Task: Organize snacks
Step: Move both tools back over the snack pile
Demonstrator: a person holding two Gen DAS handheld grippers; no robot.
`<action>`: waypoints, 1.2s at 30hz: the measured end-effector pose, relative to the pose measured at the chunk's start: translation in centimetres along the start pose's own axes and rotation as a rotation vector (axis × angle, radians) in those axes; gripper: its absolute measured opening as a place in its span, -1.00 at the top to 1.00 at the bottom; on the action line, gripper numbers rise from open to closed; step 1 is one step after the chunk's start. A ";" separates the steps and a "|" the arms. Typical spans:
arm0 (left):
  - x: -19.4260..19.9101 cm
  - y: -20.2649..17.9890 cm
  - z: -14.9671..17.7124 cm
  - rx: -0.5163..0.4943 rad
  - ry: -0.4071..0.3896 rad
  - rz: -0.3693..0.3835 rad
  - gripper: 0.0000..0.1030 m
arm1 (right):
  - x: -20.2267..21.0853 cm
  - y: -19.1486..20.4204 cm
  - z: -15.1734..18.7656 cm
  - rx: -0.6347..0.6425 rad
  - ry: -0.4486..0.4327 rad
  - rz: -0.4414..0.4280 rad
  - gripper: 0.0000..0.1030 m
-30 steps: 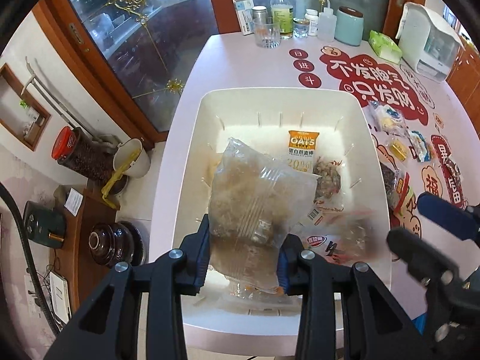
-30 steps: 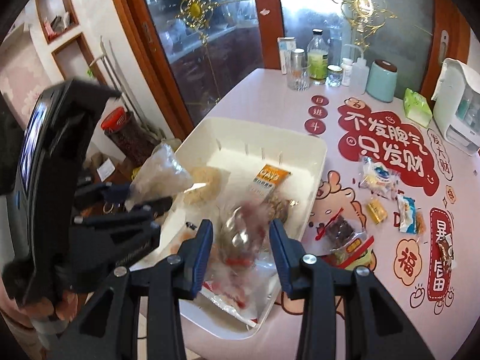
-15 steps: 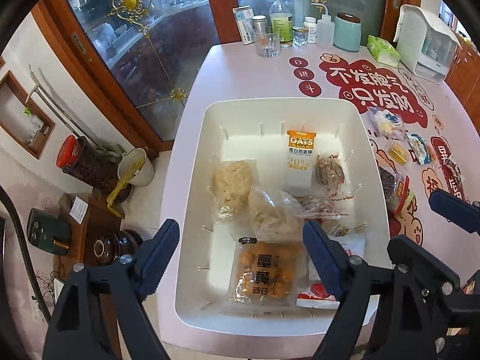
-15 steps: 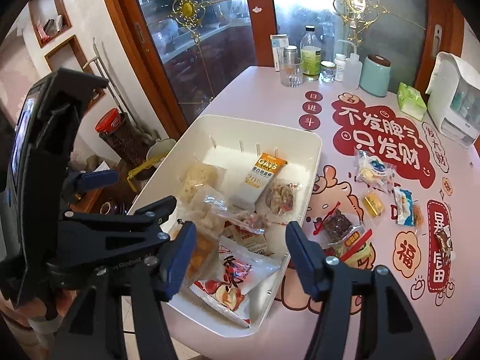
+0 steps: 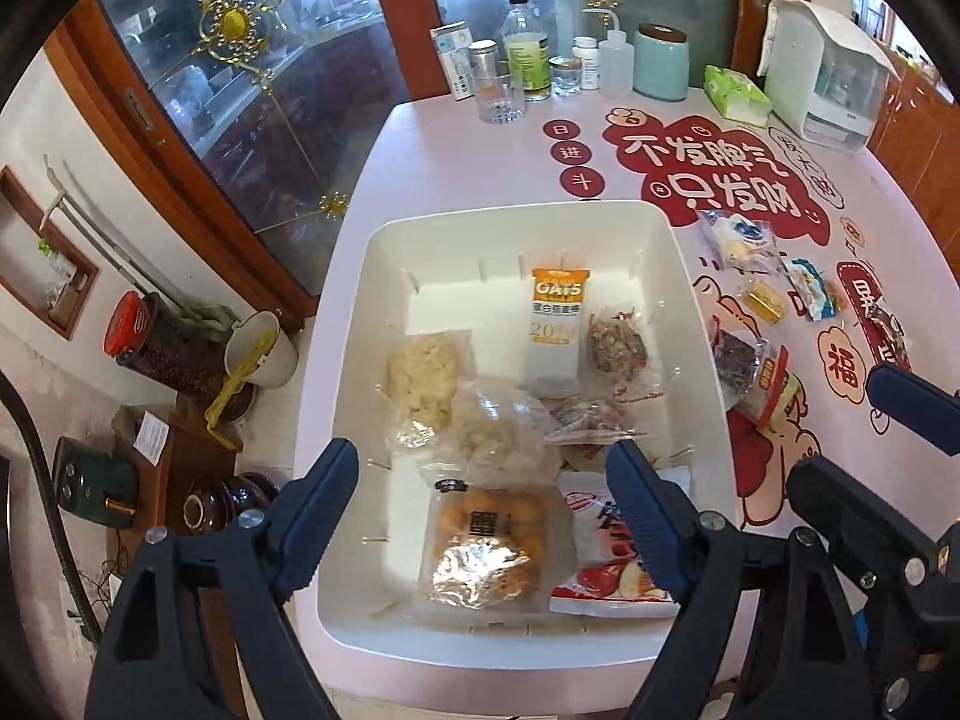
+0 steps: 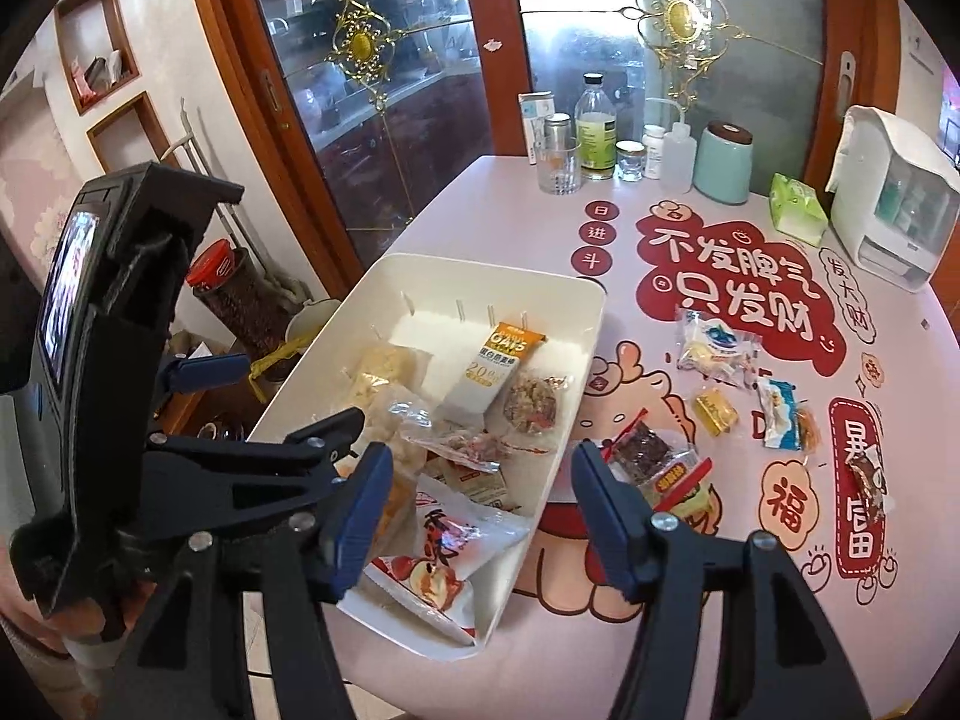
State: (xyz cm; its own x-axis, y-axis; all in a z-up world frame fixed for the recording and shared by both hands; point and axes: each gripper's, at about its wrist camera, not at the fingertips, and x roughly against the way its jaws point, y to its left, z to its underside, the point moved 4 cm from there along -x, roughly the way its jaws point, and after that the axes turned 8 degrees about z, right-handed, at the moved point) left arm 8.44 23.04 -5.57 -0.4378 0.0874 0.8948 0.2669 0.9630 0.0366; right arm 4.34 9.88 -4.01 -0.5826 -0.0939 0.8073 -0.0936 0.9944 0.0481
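**Snacks lie in the white bin, both hand-held grippers spread above it**

The white plastic bin (image 5: 690,324) sits at the centre of the left wrist view, on the near left part of the pink worktop (image 5: 468,168). Inside it lie an orange-and-white oat bar pack (image 5: 557,324), a clear bag of pale puffed snack (image 5: 420,378), a small nut-cluster packet (image 5: 618,345), a bag of yellow-orange balls (image 5: 486,540) and a red-and-white snack bag (image 6: 444,552) at the near end.

The left hand-held gripper (image 5: 480,498) hangs over the bin's near end with its blue pads wide apart and nothing clamped. The right hand-held gripper (image 6: 480,510) stands above the bin's near right wall, its pads likewise apart and empty.

More snacks lie loose on the worktop at the right of the bin: a dark dried-fruit packet (image 6: 645,450), a small gold packet (image 6: 715,411), a clear pack with a blue label (image 6: 714,342). At the upper edge stand a drinking glass (image 5: 497,97), a bottle (image 5: 527,48) and a teal canister (image 5: 661,63).
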 end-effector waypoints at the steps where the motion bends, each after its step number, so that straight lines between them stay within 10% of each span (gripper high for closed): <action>1: 0.1 -0.4 -0.1 -0.006 0.000 0.001 -0.63 | 0.1 -0.3 0.0 -0.005 -0.002 0.001 -0.21; 36: -1.5 -23.5 -4.5 -0.286 0.041 0.076 -0.63 | 4.4 -22.1 3.4 -0.355 -0.090 0.126 -0.21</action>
State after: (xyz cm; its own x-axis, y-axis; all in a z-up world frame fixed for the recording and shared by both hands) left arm 6.66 -0.90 -5.73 -0.3740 0.1409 0.9167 0.5310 0.8429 0.0871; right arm 1.15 -12.65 -3.54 -0.6417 0.0415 0.7658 0.2594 0.9514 0.1658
